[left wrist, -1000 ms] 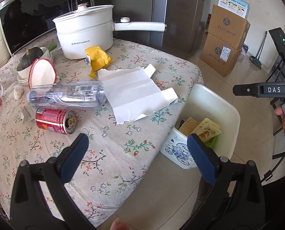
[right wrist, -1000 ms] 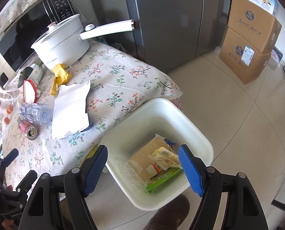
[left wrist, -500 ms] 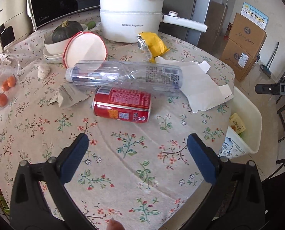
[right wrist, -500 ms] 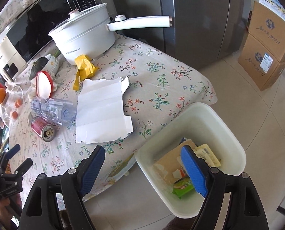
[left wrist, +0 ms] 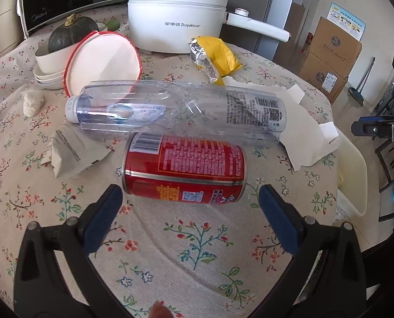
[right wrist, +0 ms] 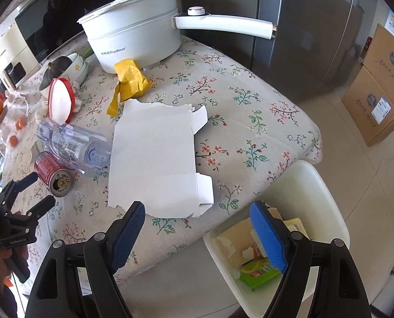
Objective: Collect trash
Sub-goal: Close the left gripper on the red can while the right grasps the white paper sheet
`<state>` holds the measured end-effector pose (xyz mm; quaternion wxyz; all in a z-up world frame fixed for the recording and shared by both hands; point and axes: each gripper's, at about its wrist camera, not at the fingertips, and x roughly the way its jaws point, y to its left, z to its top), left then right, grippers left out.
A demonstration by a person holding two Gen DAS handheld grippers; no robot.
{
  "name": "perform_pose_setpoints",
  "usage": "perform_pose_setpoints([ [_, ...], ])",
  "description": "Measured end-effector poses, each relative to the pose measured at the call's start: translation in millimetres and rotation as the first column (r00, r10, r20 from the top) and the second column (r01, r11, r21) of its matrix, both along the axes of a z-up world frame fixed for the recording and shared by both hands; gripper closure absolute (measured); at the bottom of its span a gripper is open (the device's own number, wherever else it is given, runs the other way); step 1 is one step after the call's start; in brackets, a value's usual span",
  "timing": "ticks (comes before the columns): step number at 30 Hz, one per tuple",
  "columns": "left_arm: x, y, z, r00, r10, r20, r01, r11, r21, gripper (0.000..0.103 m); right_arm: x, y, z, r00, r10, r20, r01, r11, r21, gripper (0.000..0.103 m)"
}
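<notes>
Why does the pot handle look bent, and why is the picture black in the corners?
Right wrist view: the round fisheye lens bows the pot handle and blacks out the corners. Left wrist view: same dark corners, and the can bulges because it lies close.

A table covered in a beige floral cloth [left wrist: 197,243] carries a red drink can [left wrist: 183,171] on its side, touching a clear plastic bottle [left wrist: 175,110] lying behind it. A torn white cardboard sheet [right wrist: 157,156], a crumpled yellow wrapper [right wrist: 129,78], a white electric pot [right wrist: 136,42] and a scrap of brown paper [left wrist: 70,151] also rest there.
</notes>
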<state>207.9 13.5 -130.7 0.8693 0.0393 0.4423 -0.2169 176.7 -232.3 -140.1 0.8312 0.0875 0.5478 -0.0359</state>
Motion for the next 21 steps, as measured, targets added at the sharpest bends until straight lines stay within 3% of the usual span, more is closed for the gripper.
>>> perform_pose_setpoints([
  [10,16.3,3.2,-5.2,0.998,0.047,-0.034,-0.049,0.997,-0.056,0.001,7.9,-3.4,-13.0,0.999,-0.036,-0.031,0.038,0.998,0.04,0.02],
  [12,14.0,-1.1,-3.2,0.999,0.03,-0.025,-0.031,0.998,-0.058,0.003,8.2,-2.2,-15.8,0.999,-0.033,-0.039,0.034,0.999,0.028,0.02],
  [14,11.9,-4.9,-1.8,1.0,0.016,-0.022,-0.017,0.998,-0.053,0.013,9.2,-2.5,-18.8,0.998,-0.036,-0.044,0.037,0.999,0.021,0.02],
  [21,3.3,-6.9,1.5,0.997,0.054,-0.061,-0.056,0.998,-0.03,0.013,15.0,-10.5,-31.6,0.997,-0.076,-0.032,0.077,0.995,0.056,0.02],
])
